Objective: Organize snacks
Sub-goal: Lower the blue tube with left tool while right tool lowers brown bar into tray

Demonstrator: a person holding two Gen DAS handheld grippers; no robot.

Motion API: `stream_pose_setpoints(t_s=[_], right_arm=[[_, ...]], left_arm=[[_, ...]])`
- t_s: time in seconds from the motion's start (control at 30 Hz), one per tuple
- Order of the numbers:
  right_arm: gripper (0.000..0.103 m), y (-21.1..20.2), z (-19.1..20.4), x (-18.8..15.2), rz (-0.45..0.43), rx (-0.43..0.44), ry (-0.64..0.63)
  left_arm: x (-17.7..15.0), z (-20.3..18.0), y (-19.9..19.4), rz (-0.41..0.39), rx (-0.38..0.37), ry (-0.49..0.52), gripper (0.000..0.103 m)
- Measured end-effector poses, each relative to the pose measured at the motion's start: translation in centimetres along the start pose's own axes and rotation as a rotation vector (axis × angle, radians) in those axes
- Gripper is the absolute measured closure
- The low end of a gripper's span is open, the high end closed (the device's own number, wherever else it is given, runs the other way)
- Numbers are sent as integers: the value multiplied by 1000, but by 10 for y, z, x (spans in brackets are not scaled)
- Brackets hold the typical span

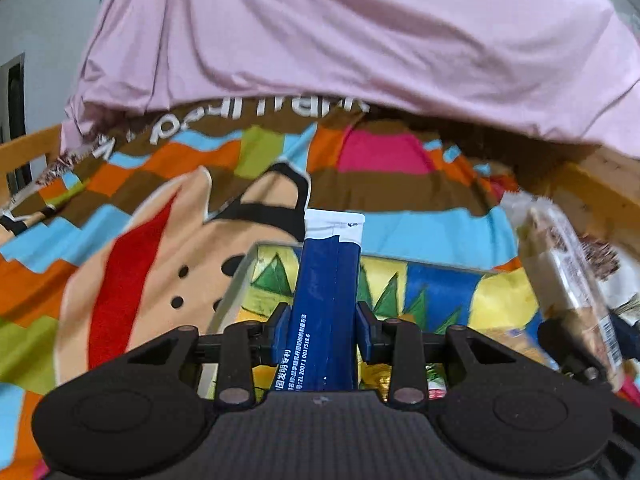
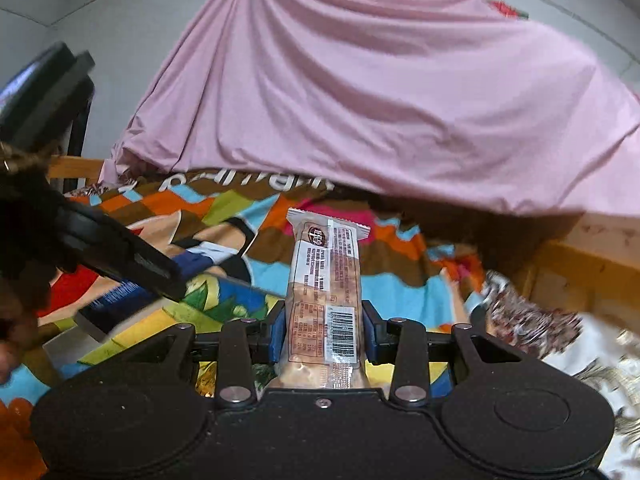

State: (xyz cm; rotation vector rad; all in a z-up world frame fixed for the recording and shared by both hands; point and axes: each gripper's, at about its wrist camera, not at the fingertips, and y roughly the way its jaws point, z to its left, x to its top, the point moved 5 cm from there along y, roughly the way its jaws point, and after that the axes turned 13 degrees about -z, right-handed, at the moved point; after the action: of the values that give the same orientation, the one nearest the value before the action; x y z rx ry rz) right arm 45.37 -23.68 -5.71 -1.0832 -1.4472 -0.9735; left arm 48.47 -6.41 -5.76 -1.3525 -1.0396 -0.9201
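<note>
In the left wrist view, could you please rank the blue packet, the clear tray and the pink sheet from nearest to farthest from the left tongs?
1. Blue packet: clamped between the left tongs, centre.
2. Clear tray: just beyond and below, over the colourful blanket.
3. Pink sheet: farthest, draped across the top.

Left tongs [image 1: 323, 330] clamped on a blue packet [image 1: 326, 292], pads pressing its sides, tilted downward. Right tongs [image 2: 325, 332] nearly level, gripping a clear-wrapped snack bar [image 2: 326, 300] standing upright between the pads.
</note>
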Motion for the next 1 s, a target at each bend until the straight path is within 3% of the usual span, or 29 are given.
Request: stream_pose_setpoints(t_s=[0.4, 0.7, 0.9, 1.0], right_arm=[[63, 34, 5, -44, 170, 48, 52], [62, 34, 6, -46, 174, 49, 66], [48, 34, 5, -45, 166, 46, 65], [41, 30, 5, -40, 154, 48, 66]], left_arm=[[-47, -9, 45, 98, 14, 24, 66], [-59, -10, 50, 121, 20, 12, 65], [-59, -11, 49, 125, 10, -8, 62], [-58, -8, 46, 126, 7, -53, 55]])
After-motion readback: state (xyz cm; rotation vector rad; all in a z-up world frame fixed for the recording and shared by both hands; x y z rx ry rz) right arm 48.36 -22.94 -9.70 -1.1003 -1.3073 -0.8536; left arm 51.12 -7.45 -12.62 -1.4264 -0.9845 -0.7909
